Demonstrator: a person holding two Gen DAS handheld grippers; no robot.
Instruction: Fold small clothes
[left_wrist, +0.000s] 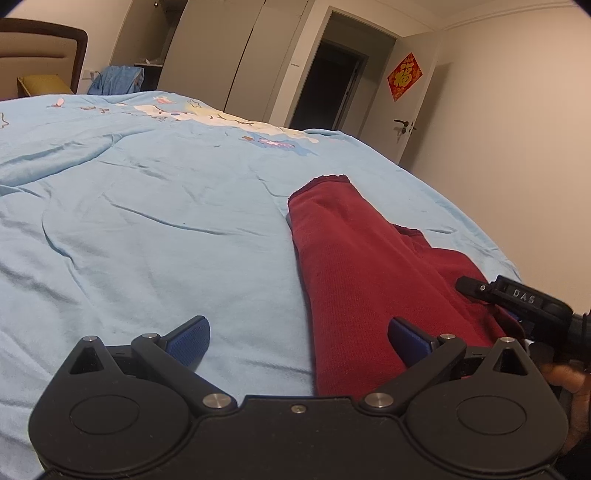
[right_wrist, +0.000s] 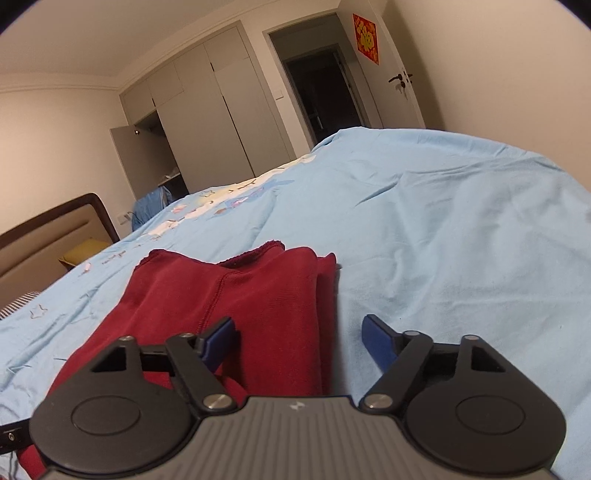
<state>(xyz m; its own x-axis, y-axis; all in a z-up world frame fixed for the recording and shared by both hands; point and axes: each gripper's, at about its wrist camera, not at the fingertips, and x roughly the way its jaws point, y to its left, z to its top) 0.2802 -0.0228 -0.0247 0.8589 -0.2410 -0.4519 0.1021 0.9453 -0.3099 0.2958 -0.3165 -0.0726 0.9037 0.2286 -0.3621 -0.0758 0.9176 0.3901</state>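
A dark red knit garment (left_wrist: 362, 266) lies folded lengthwise on the light blue bedspread (left_wrist: 147, 206). My left gripper (left_wrist: 299, 339) is open, low over the garment's near left edge: one blue pad rests over the sheet, the other over the red cloth. In the right wrist view the same garment (right_wrist: 258, 295) runs away from me, and my right gripper (right_wrist: 299, 339) is open astride its right edge. Nothing is held. The right gripper's black body (left_wrist: 517, 299) shows at the right of the left wrist view.
The bed's headboard (left_wrist: 44, 51) and a yellow cushion (left_wrist: 44, 83) lie at the far left. Blue clothes (left_wrist: 118, 79) are piled beyond the bed. Wardrobe doors (right_wrist: 221, 110), an open doorway (left_wrist: 325, 85) and a door with a red decoration (left_wrist: 404, 75) stand behind.
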